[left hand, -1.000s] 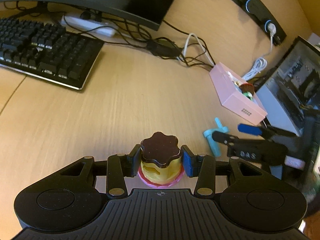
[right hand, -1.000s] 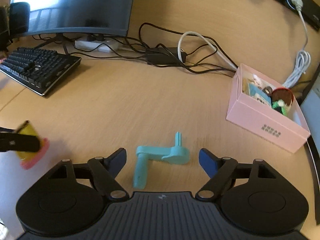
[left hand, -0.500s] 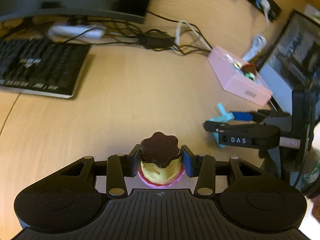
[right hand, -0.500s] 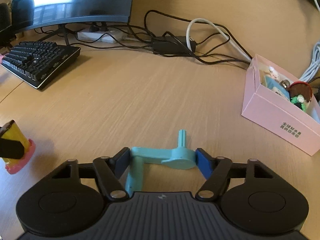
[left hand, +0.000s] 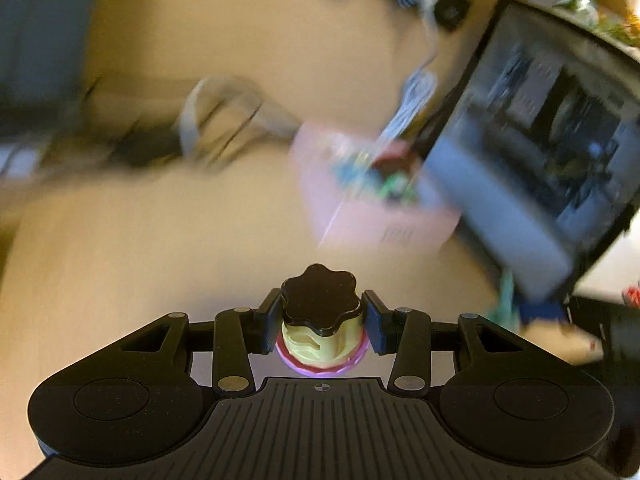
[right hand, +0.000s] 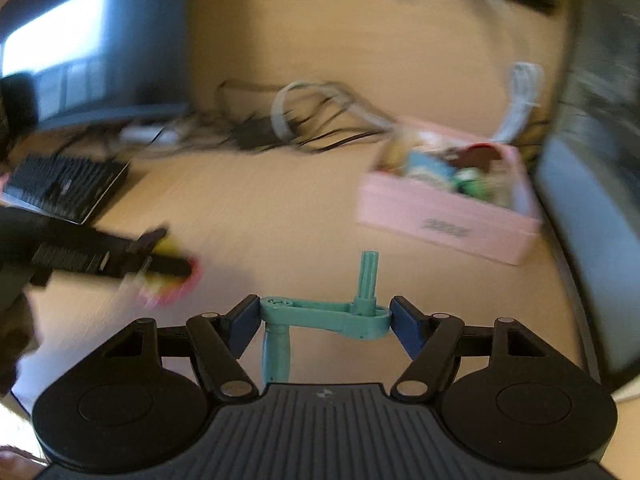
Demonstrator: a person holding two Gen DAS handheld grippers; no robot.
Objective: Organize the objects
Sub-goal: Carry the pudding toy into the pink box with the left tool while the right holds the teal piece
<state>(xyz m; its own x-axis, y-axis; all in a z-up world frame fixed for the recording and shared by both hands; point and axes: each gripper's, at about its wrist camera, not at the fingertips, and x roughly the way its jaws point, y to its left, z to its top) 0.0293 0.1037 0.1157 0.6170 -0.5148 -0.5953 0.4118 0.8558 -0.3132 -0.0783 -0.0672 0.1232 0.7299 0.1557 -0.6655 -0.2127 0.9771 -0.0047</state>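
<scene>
**Carrying two toys over a cluttered desk**

Gripping a toy cake (left hand: 322,322) with a dark wavy top, the left gripper (left hand: 322,320) has both pads pressed on its sides. The right gripper (right hand: 325,318) pinches a teal crank handle (right hand: 326,316) end to end. Bare wooden desk (right hand: 280,216) lies open ahead; a pink box (right hand: 448,216) of small toys sits beside a dark computer case (left hand: 532,168). Cables (right hand: 320,120) and a keyboard (right hand: 64,186) line the far edge. Print on the box is too blurred to read.
</scene>
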